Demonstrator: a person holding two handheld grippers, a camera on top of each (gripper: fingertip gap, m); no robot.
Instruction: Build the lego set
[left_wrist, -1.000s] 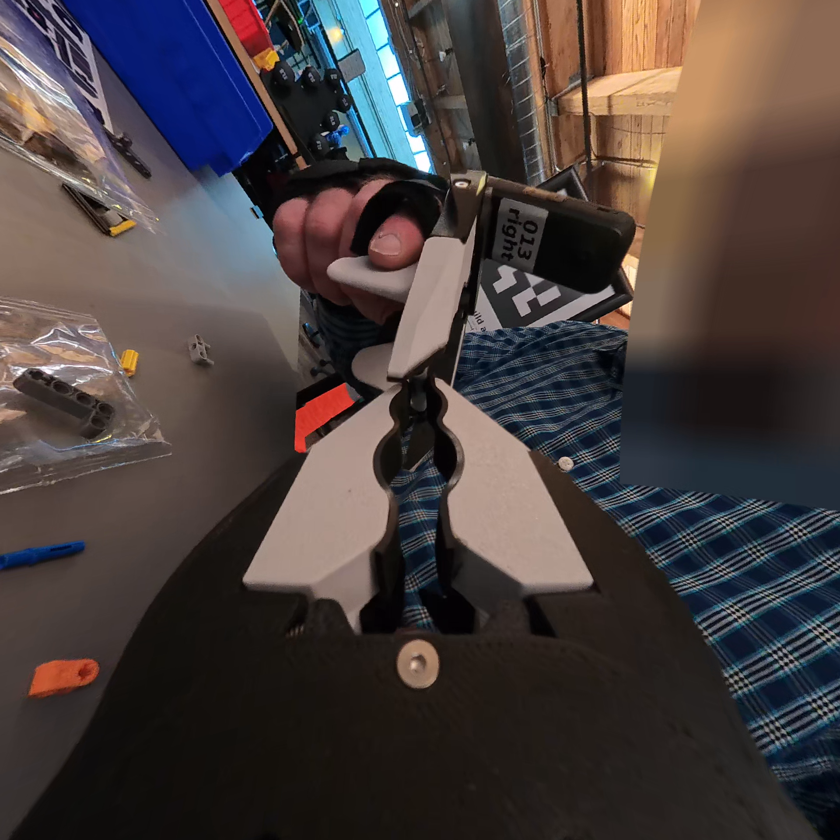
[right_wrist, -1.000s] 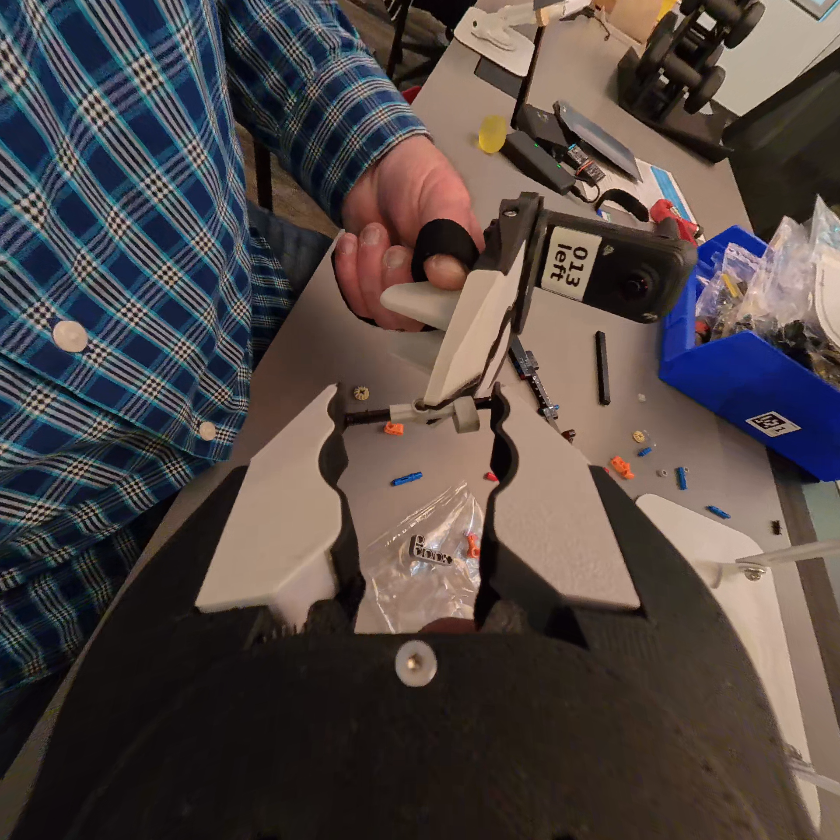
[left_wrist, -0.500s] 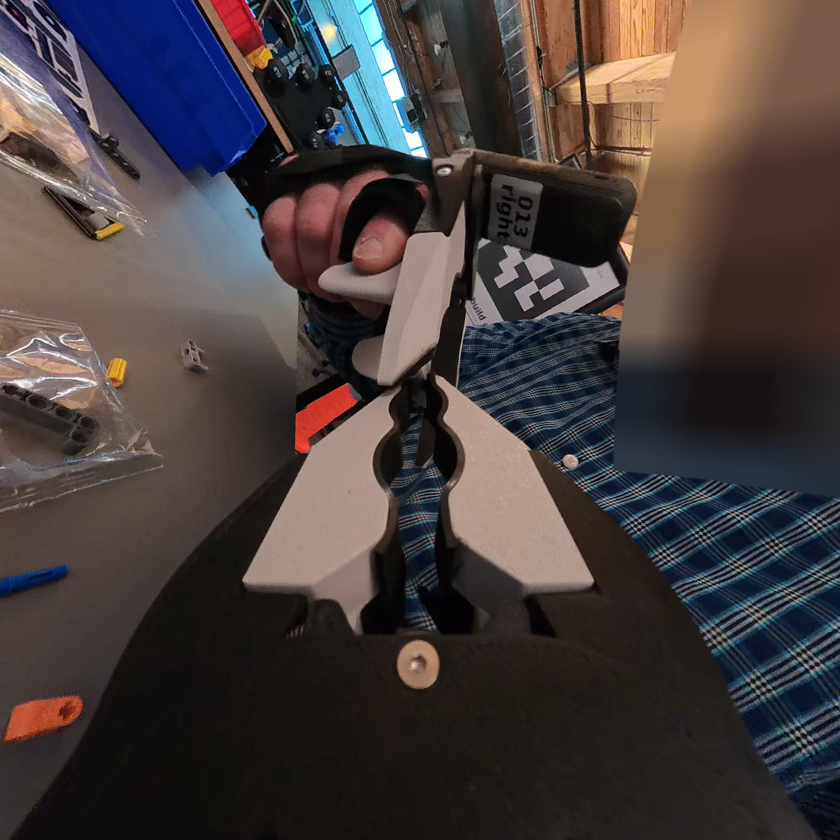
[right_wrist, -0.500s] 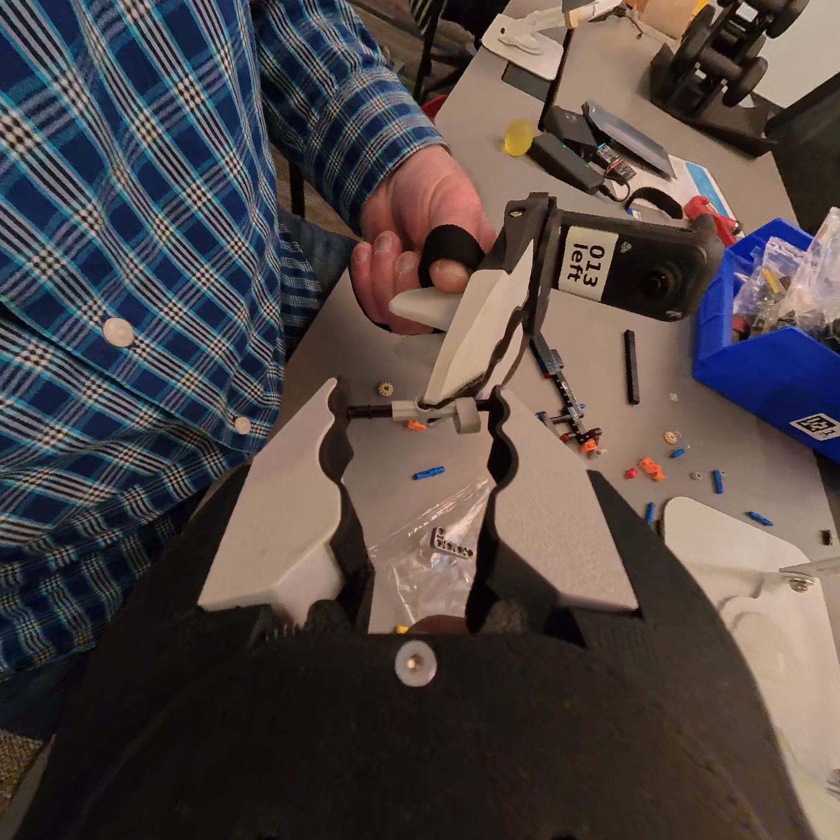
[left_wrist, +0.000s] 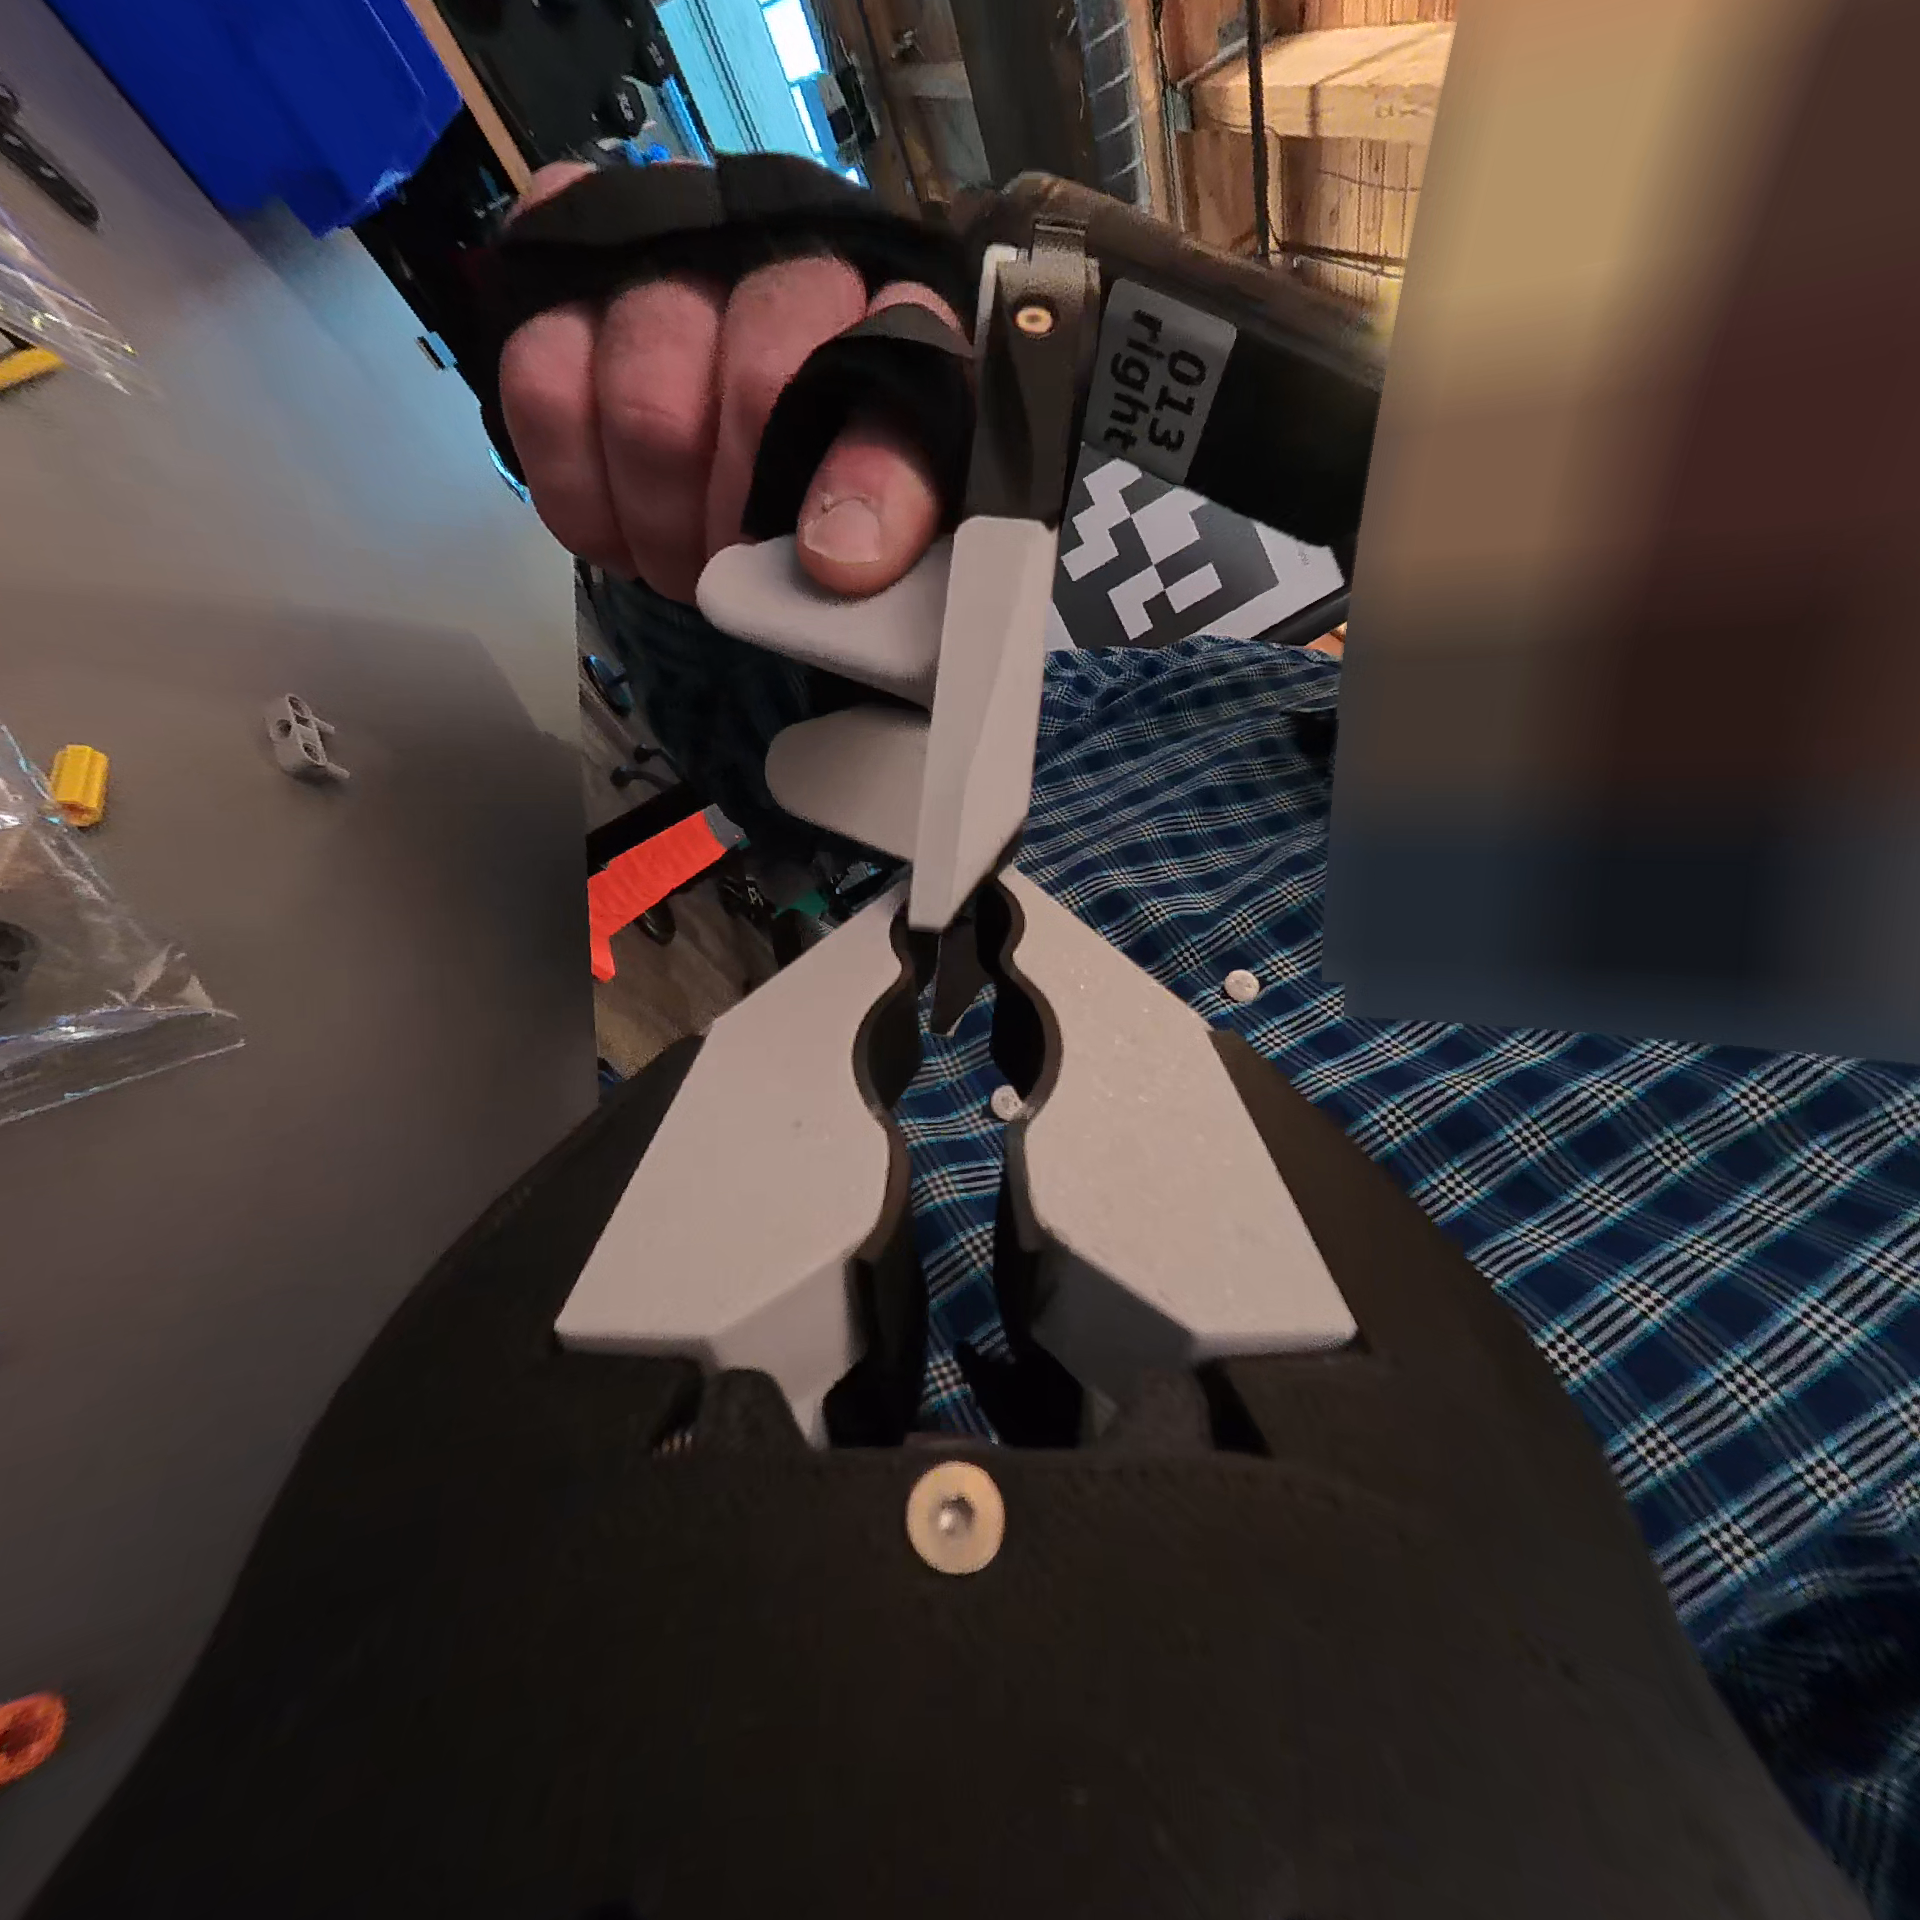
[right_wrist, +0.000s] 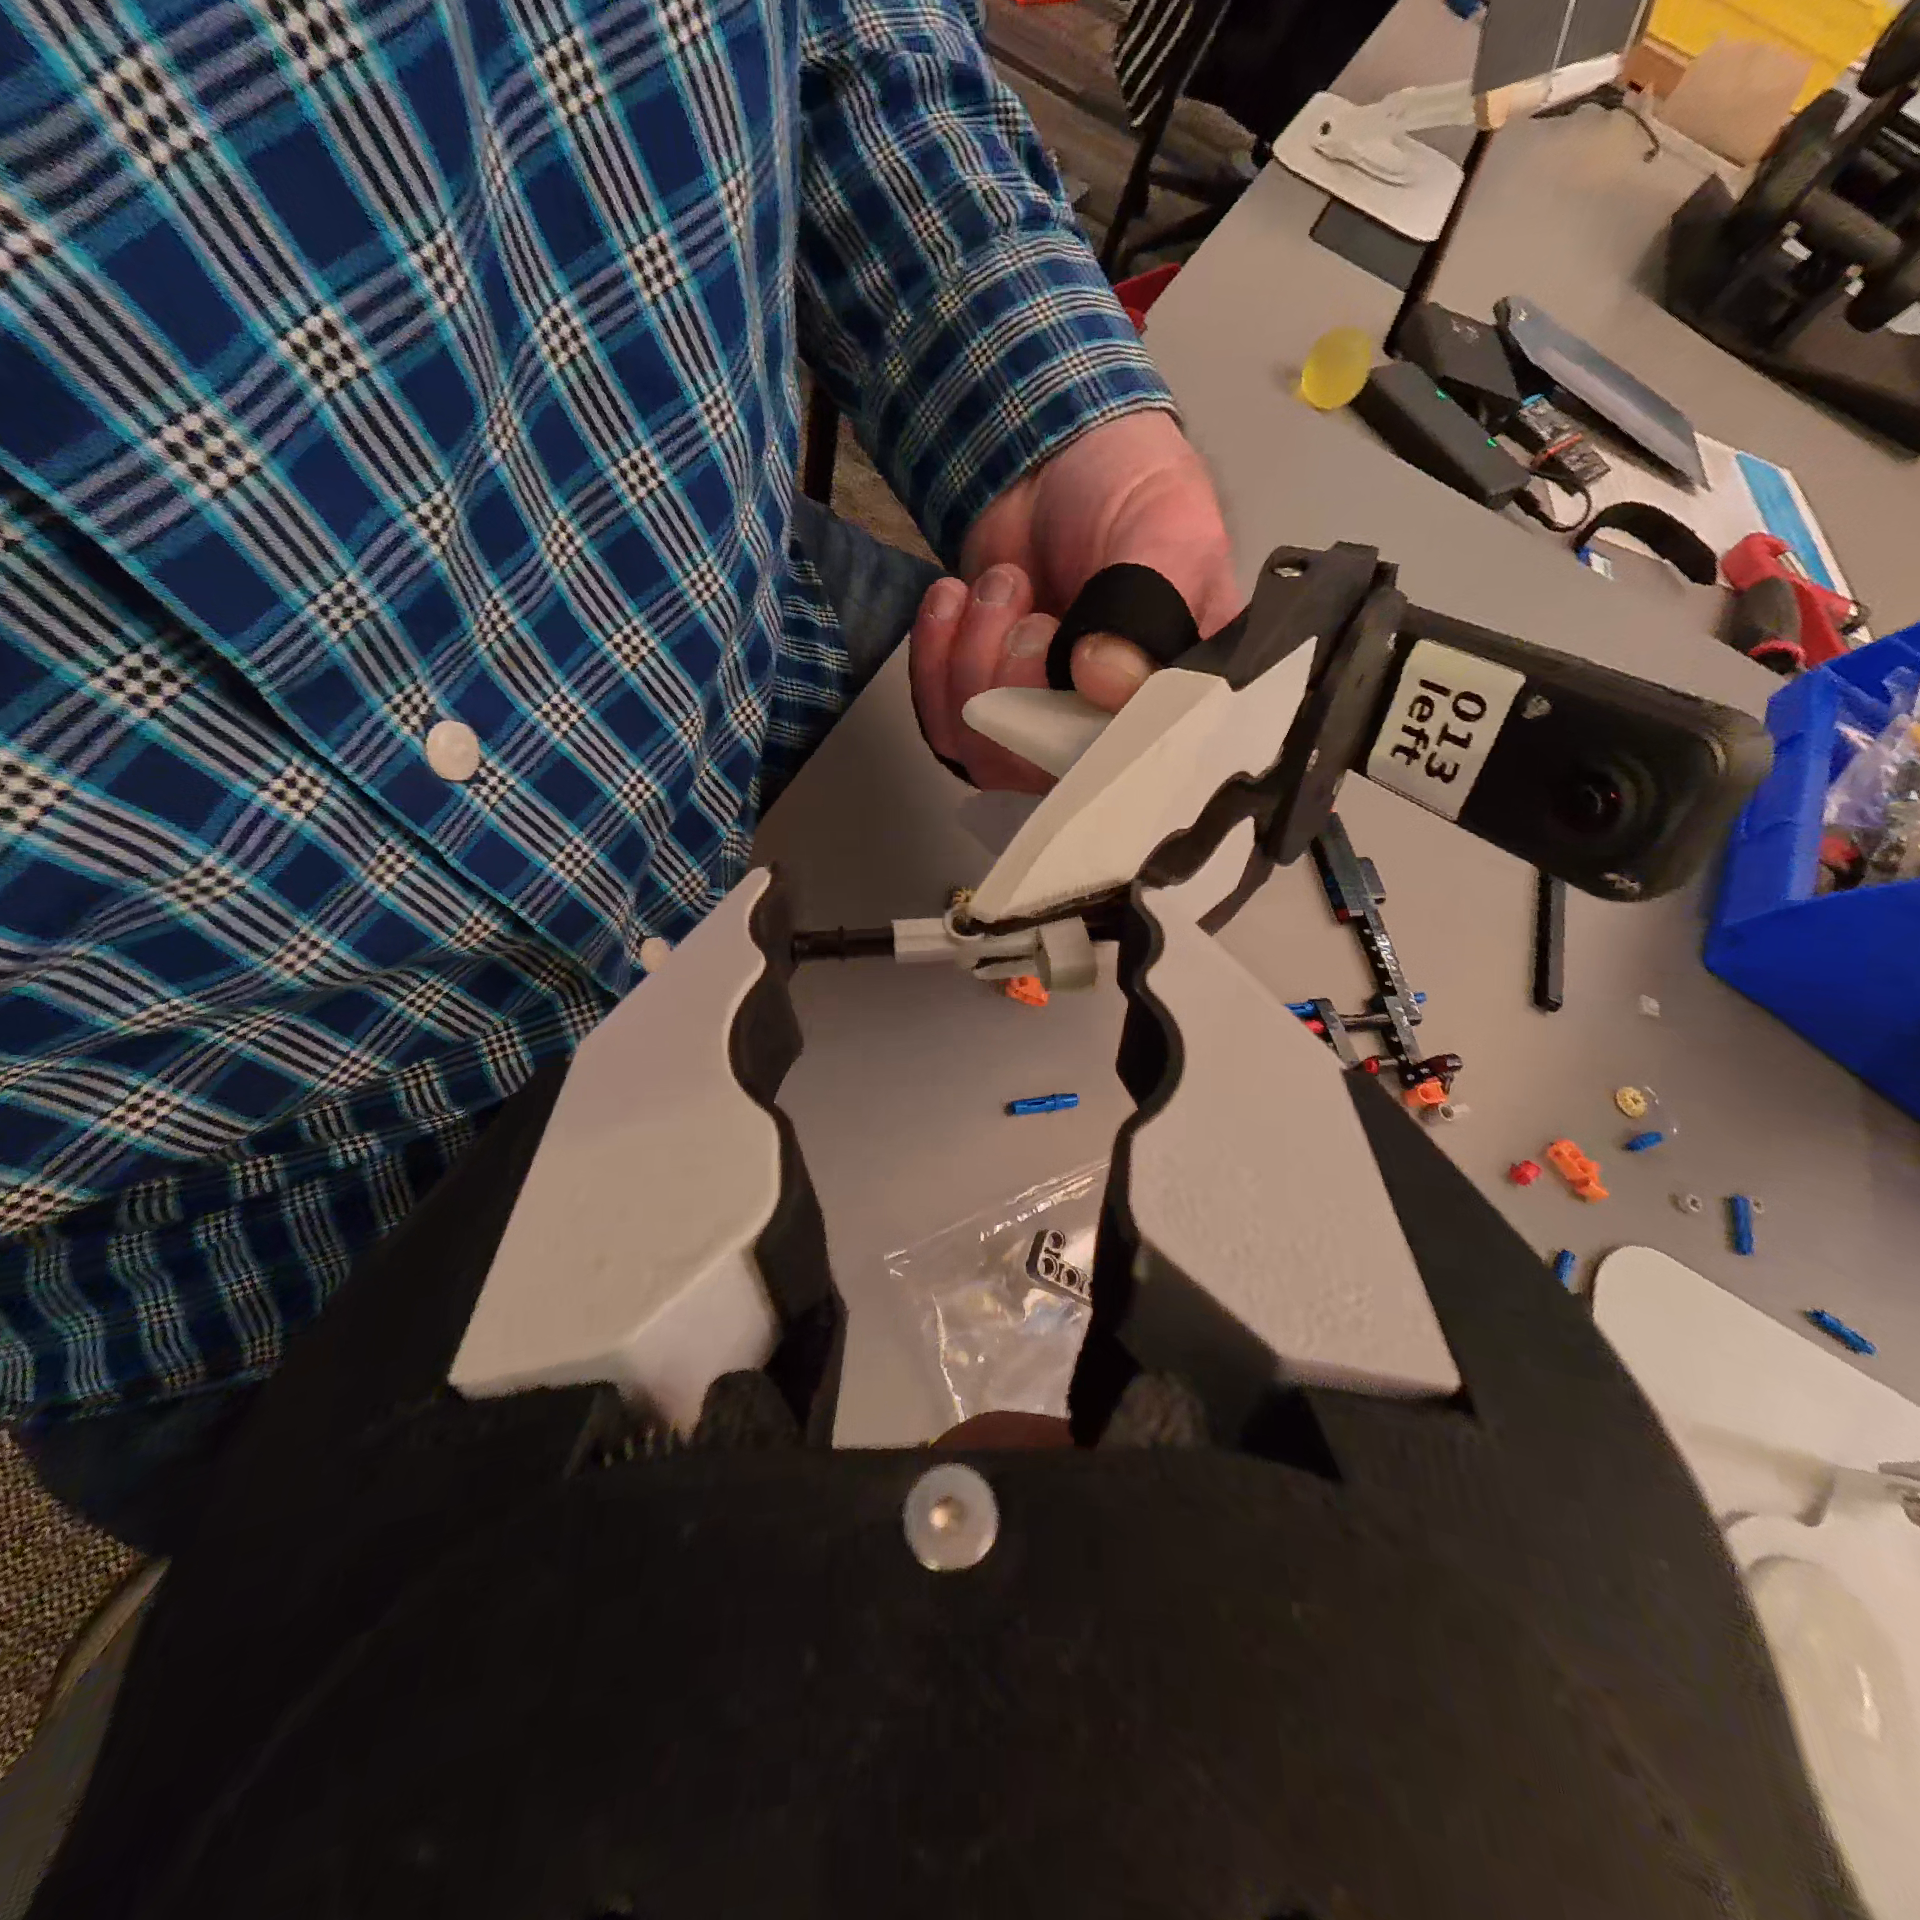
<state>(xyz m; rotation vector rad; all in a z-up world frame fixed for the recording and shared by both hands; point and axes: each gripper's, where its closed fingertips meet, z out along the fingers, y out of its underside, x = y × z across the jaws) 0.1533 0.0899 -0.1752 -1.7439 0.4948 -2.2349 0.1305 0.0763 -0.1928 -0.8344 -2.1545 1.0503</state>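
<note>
Right wrist view: a small lego assembly (right_wrist: 987, 951), a thin black axle threaded through pale grey connectors with an orange piece beneath, is held in mid-air above the grey table (right_wrist: 1299, 499). It is pinched at the tips of the left gripper (right_wrist: 1023, 920), whose matte white wedge-shaped fingers are drawn nearly together on it. The right gripper (right_wrist: 951, 925) is spread wide, its 2 scalloped black pads set on either side of the assembly; the axle's dark end lies at one pad (right_wrist: 769, 935), though actual contact cannot be told. A clear crinkled plastic bag (right_wrist: 997, 1309) holding a grey beam lies below on the smooth tabletop, with a long dark partial build (right_wrist: 1377, 997), blue pins and orange pieces scattered nearby. A glossy blue bin (right_wrist: 1829, 935) of bagged parts is seen at the table's edge, and a checked blue shirt (right_wrist: 364, 520) fills the rest. From the left wrist view, the left gripper (left_wrist: 951, 940) is shown nearly closed beneath the right gripper's white finger (left_wrist: 977, 727), with timber shelving and bright windows behind.
</note>
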